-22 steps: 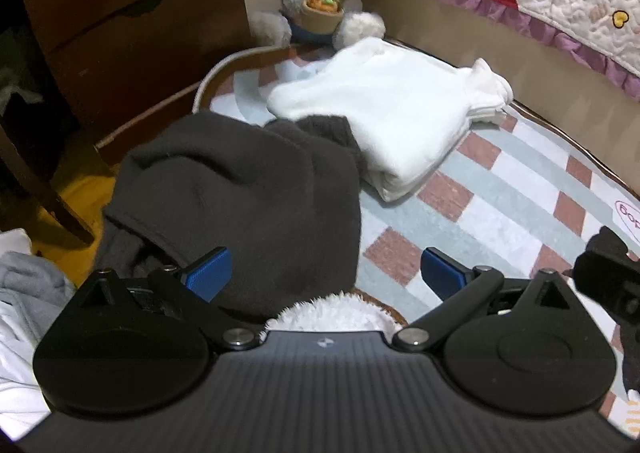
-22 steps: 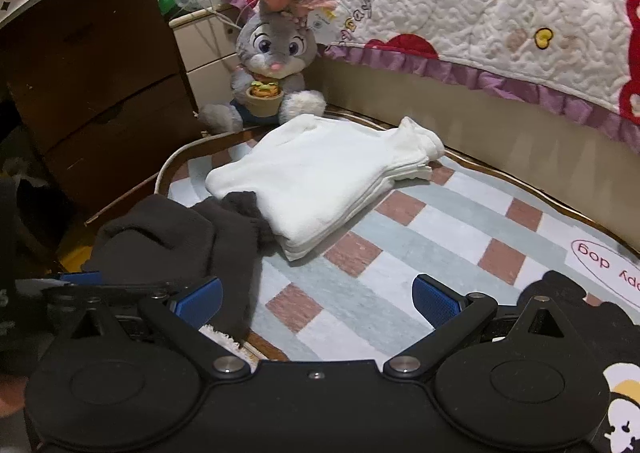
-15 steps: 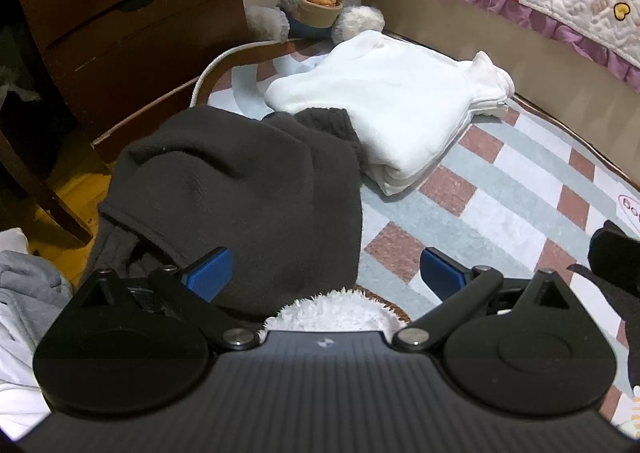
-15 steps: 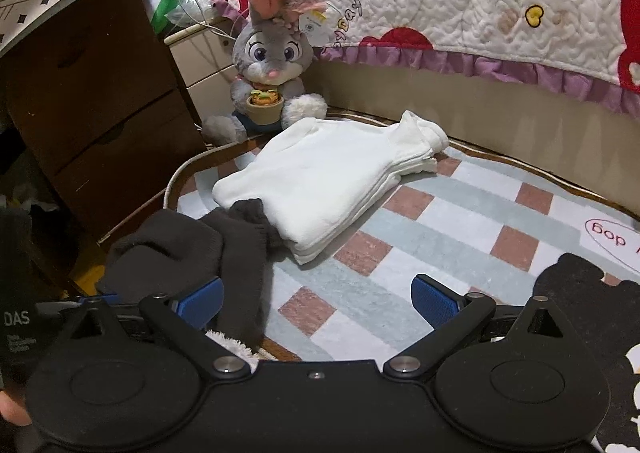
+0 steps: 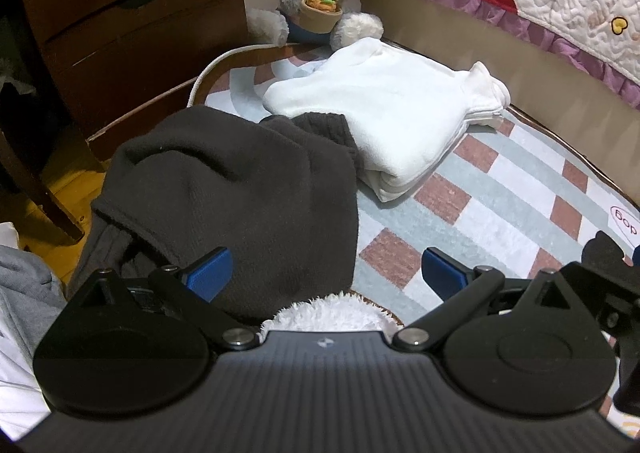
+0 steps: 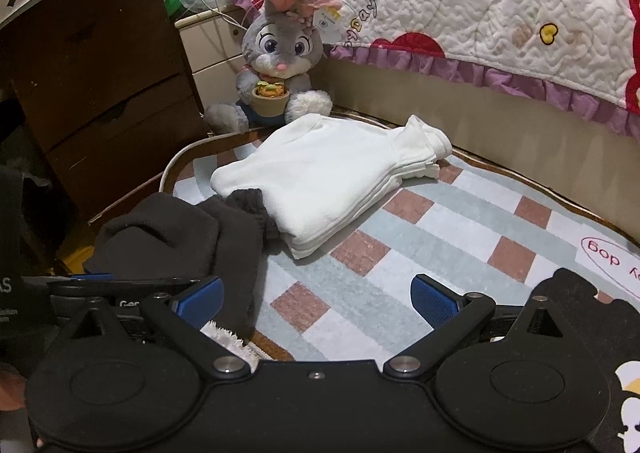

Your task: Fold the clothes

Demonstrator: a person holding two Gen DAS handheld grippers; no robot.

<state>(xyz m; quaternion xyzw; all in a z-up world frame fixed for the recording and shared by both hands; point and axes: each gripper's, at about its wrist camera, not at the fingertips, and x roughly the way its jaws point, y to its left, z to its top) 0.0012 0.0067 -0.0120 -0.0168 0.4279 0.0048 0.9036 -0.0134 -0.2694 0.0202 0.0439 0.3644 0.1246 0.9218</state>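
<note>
Two handheld claws hover low over a checked rug [image 5: 476, 213] on the floor beside a bed. The left claw [image 5: 326, 271] has its blue-padded fingers spread wide with nothing between them; its left pad sits above a dark brown garment [image 5: 240, 189], but whether they touch is unclear. The right claw [image 6: 316, 295] is also spread wide and holds nothing, with bare rug showing between its pads.

The dark brown garment lies loosely bunched at the left edge of the rug, partly hanging over onto the wooden floor. One ribbed cuff of it rests against a folded white garment [image 5: 392, 113], which lies in a neat flat stack farther back on the rug. Behind the white stack, a grey plush rabbit [image 6: 280, 61] holding a small pot sits against a pale cabinet. A dark wooden dresser [image 6: 88, 73] stands on the left. A quilted bedspread [image 6: 500, 5] with red shapes and a purple frill hangs on the right.
</note>
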